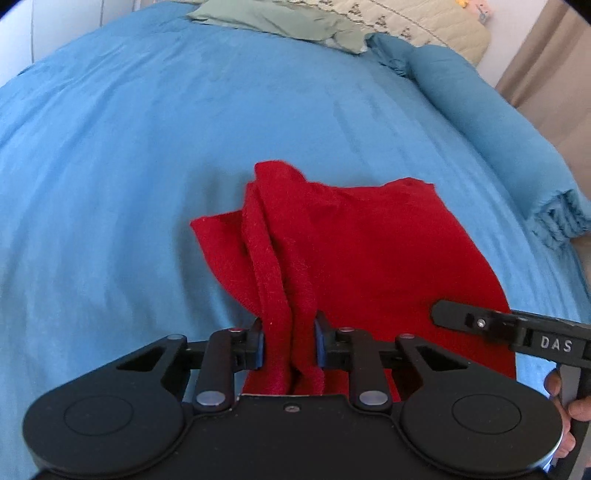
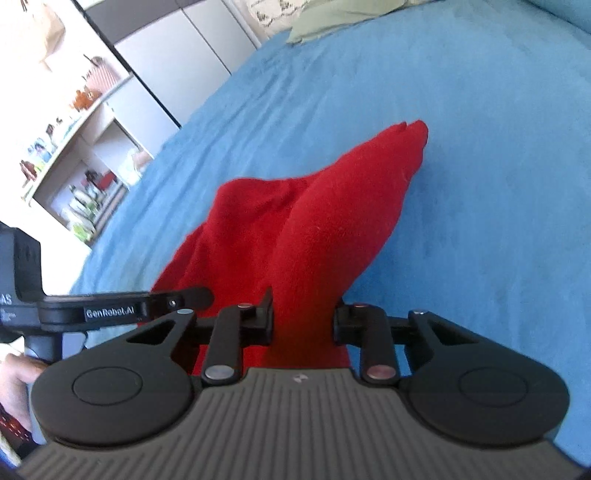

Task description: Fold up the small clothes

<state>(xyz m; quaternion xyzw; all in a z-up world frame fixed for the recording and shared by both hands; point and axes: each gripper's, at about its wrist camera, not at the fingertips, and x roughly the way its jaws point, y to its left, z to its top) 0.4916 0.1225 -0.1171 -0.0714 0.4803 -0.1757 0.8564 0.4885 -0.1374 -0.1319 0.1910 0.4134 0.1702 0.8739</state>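
The red garment [image 1: 354,251] lies partly on the blue bedspread [image 1: 129,166], near the bed's near edge, with its close end lifted and bunched. In the left wrist view, a gathered ridge of the cloth runs up between the fingers of the left gripper [image 1: 289,341], whose blue pads press against it on both sides: the gripper is clamped on the garment. In the right wrist view, the right gripper [image 2: 303,317] likewise has both fingers closed against a thick fold of the same cloth, which rises beyond it to a pointed corner. The two grippers sit just beside each other, each visible at the edge of the other's view.

The bedspread around the garment is bare to the left and beyond. A rolled blue blanket [image 1: 491,122] lies along the bed's right side, well apart. A green pillow [image 1: 280,22] and a patterned quilt [image 1: 417,26] sit at the far end. Open shelves [image 2: 74,147] with small items stand left of the bed.
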